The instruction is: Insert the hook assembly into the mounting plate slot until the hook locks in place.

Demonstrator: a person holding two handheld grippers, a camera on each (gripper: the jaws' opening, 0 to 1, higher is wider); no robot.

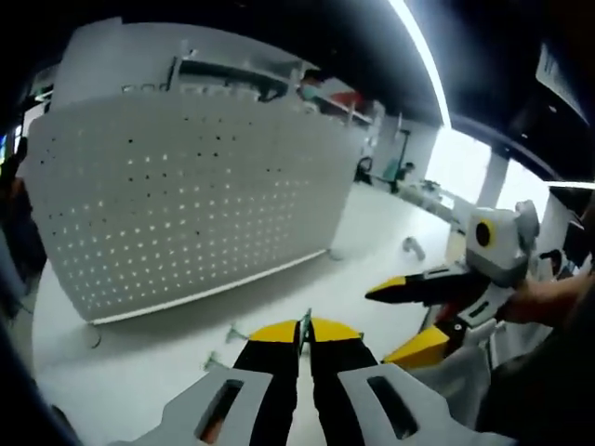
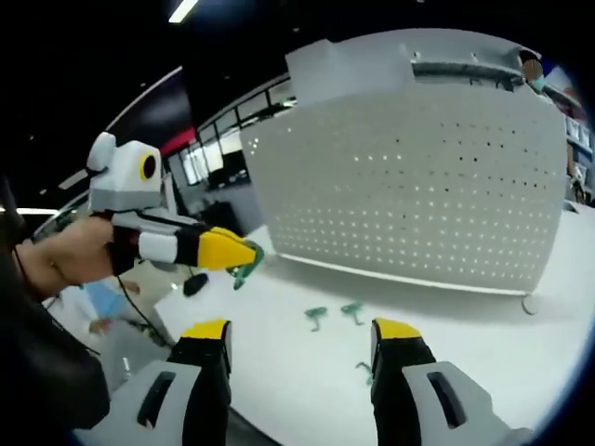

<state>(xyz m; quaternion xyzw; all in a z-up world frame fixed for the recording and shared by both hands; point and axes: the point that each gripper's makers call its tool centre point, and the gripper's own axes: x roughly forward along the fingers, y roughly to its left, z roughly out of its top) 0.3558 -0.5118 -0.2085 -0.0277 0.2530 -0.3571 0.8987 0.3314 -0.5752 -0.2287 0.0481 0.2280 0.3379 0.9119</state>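
Green small plastic hook [image 2: 246, 268] was pinched in the closed left gripper [image 2: 253, 252], carried toward the white perforated mounting plate [image 2: 409, 177]; the right gripper [image 2: 299, 348] waited wide open, empty, above spare hooks [image 2: 316, 316].

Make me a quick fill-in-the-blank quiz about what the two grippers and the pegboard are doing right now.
1. The left gripper is shut on a small ____ hook.
2. The right gripper's jaws stand ____.
3. The white perforated metal pegboard stands ____ on the white table.
4. Loose green hooks lie on the ____.

Missing words: green; open; upright; table
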